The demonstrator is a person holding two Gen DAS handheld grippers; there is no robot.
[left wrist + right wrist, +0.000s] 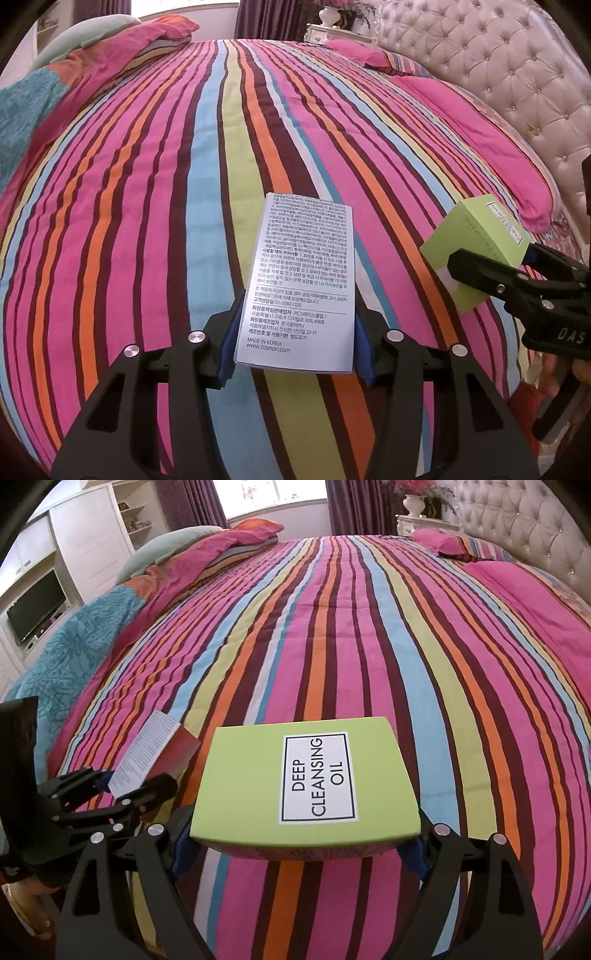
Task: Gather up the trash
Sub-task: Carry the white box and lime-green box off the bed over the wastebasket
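My left gripper [295,339] is shut on a narrow pale grey carton [299,280] printed with Korean text, held above the striped bed cover [184,166]. My right gripper [299,842] is shut on a lime green box [306,775] with a white "DEEP CLEANSING OIL" label, also above the bed. In the left wrist view the green box [476,243] and the right gripper [517,273] show at the right. In the right wrist view the grey carton [147,753] and the left gripper [114,786] show at the lower left.
Pink pillows [480,125] lie by the tufted headboard [498,62] at the right. A folded duvet and teal blanket [74,646] lie on the bed's left side. A nightstand with a vase [417,513] stands behind. White shelving with a TV [37,605] lines the left wall.
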